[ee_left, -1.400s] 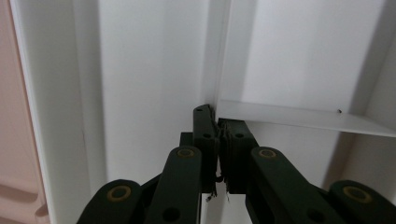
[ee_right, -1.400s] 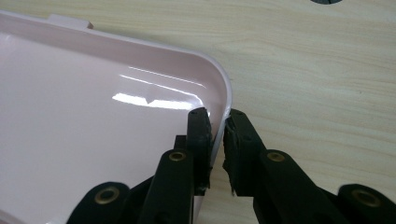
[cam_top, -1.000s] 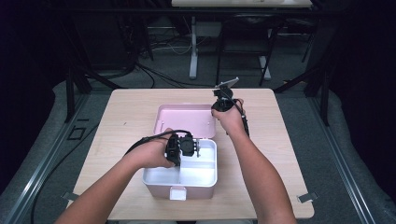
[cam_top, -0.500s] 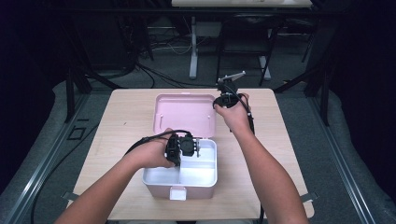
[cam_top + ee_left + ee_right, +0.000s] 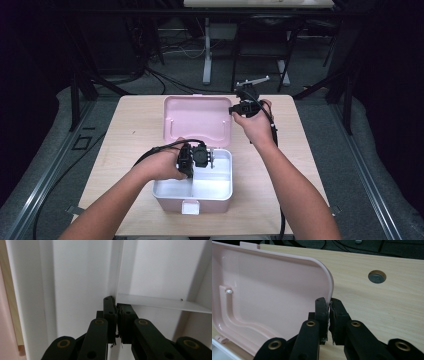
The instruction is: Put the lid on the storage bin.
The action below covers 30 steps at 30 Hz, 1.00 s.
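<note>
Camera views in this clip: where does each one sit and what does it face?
High view: above the person's side, facing forward and down on the table; both forearms, left gripper, right gripper.
Left gripper view: on that gripper, facing into the white box; fingers shut on its divider.
Right gripper view: facing the pink lid; fingers shut on its rim.
The high view and the right gripper view share lid and table.

High view: fixed above the near side of the table [image 5: 135, 120], facing forward and down, far enough to take in the whole box [image 5: 222, 187] and lid [image 5: 197, 117]. Left gripper view: pressed close along its jaws into the white box interior [image 5: 75, 277]. Right gripper view: close on the lid rim [image 5: 329, 282] and tabletop [image 5: 387, 302], shared with the high view.
</note>
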Available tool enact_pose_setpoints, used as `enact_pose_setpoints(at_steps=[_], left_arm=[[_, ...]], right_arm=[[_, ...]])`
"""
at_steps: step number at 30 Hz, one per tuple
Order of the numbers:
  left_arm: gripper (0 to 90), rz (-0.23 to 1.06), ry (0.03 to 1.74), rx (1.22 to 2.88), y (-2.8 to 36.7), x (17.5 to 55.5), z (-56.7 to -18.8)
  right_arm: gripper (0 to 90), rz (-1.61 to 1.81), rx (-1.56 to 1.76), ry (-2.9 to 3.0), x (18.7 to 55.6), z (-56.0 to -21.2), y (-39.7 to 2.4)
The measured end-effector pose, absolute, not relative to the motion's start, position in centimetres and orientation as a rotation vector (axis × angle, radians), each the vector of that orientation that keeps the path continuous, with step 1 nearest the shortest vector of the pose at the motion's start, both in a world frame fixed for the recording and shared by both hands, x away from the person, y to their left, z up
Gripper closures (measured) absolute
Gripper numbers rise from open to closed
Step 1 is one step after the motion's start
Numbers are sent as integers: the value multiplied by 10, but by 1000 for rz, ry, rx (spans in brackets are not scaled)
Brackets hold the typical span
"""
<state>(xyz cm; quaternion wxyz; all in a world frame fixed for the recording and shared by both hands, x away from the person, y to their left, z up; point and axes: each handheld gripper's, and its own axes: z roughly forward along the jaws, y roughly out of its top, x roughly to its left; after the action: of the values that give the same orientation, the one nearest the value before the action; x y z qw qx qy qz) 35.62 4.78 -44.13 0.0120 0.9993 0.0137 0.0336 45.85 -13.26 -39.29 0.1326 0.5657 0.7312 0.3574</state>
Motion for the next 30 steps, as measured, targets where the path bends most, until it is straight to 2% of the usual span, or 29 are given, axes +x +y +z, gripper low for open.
enact_pose_setpoints(at_steps=[30], left_arm=[[860, 102, 44, 3118, 48, 356, -441]], right_arm=[[866, 1112, 1504, 2104, 420, -373, -137]])
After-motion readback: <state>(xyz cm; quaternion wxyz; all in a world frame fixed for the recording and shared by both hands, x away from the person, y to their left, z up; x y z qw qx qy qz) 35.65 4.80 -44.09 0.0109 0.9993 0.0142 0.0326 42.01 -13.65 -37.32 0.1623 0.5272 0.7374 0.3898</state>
